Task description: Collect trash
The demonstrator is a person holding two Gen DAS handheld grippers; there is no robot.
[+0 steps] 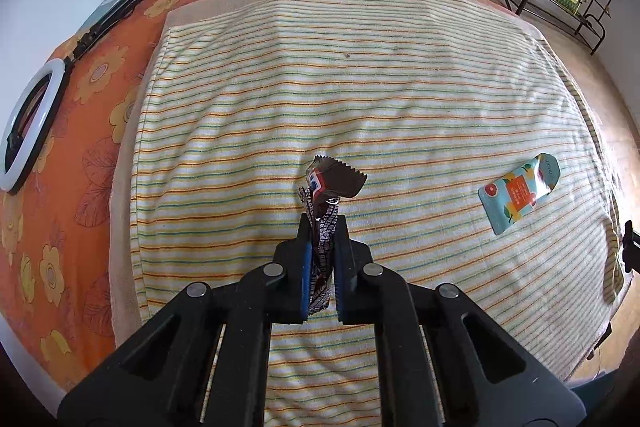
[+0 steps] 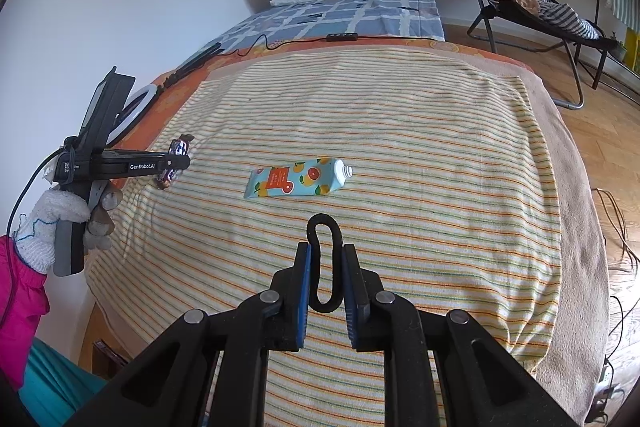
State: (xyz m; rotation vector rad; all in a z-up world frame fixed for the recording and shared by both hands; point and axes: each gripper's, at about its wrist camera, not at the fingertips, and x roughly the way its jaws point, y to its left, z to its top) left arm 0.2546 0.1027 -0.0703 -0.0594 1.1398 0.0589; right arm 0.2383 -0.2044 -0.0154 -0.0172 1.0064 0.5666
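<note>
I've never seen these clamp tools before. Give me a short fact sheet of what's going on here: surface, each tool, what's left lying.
surface: striped towel over an orange flowered bedsheet
left gripper: shut on a crumpled dark snack wrapper
right gripper: shut on a black looped strap
left lying: uncapped blue tube with orange fruit print, flat on the towel

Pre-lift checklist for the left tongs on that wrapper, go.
1. Left tongs shut on candy wrapper: ok.
2. Wrapper caught deep between the pads, not at the tip: ok.
3. Striped towel not pinched along with it: cannot tell.
4. Right tongs gripping the black loop: ok.
5. Fruit-print tube clear of both tongs: ok.
6. Bin in view: not ok.
</note>
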